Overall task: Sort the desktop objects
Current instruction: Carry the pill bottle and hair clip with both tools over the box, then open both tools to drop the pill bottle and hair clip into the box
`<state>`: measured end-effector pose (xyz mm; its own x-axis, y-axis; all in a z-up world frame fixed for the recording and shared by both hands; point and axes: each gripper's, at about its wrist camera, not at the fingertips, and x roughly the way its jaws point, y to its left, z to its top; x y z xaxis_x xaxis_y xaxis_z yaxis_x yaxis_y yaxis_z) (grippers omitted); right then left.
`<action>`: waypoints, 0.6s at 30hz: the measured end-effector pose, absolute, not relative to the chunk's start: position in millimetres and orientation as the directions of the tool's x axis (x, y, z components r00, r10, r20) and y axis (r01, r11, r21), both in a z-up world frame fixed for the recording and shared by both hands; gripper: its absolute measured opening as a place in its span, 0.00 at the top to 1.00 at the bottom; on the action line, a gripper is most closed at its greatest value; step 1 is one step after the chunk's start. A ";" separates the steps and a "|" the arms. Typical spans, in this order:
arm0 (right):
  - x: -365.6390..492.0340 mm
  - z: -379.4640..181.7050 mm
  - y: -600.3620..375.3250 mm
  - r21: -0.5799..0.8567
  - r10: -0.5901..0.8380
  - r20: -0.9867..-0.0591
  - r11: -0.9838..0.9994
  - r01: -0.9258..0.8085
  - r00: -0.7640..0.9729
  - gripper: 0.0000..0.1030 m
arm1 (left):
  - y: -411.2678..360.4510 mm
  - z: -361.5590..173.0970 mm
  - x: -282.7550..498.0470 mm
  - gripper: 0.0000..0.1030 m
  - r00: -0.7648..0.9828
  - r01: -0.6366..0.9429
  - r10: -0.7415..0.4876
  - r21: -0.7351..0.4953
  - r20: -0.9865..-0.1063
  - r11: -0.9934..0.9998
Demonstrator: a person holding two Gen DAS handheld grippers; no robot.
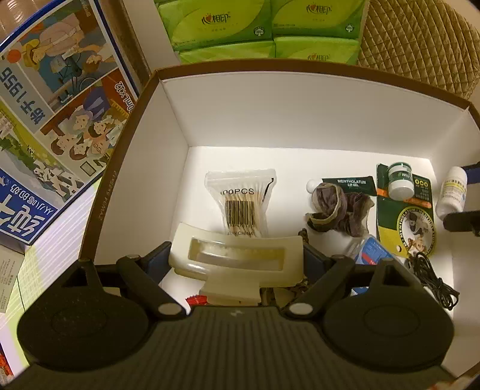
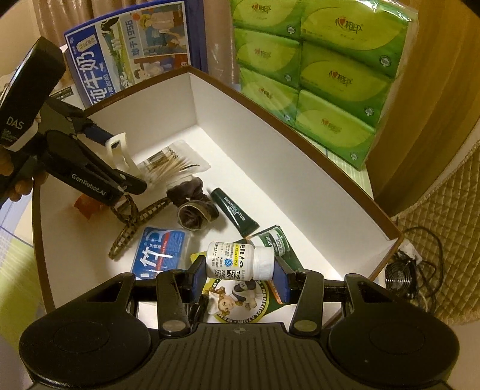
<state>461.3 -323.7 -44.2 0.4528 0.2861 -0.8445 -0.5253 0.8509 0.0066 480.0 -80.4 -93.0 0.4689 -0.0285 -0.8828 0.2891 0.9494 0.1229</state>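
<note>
Placing step: a cream hair clip is grasped by the left gripper and a pill bottle by the right gripper, both above the box floor; lowering and release are judged next.

Left gripper is clamping a cream hair claw clip sideways between its blue pads, hanging over the inside of a white box with a brown rim. Just past the clip, a bag of cotton swabs is lying flat on the box floor. Off to the right, a crumpled brown sock is sitting on a dark green lip gel tube, next to a little green-lidded jar resting on a green card. Green tissue packs are stacking up behind the box.
</note>
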 end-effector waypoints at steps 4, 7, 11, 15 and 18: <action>461.3 -44.5 -322.1 -0.009 0.280 -0.850 0.840 -0.542 0.447 0.57 | -81.5 -93.4 479.9 0.17 0.465 0.290 -0.019 0.132 -0.885 0.948; 461.2 -44.6 -320.5 -0.017 0.277 -0.853 0.832 -0.554 0.442 0.57 | -81.3 -92.9 479.9 0.15 0.465 0.289 -0.023 0.127 -0.885 0.949; 460.3 -45.0 -318.7 -0.026 0.275 -0.858 0.820 -0.572 0.434 0.57 | -82.0 -91.0 479.3 0.13 0.464 0.284 -0.027 0.120 -0.885 0.951; 459.1 -47.1 -317.3 -0.041 0.265 -0.867 0.805 -0.592 0.422 0.57 | -80.3 -87.0 476.8 0.12 0.468 0.276 -0.032 0.112 -0.883 0.955; 459.1 -48.7 -317.0 -0.052 0.256 -0.872 0.799 -0.599 0.417 0.57 | -79.8 -83.2 473.4 0.10 0.481 0.273 -0.024 0.123 -0.877 0.954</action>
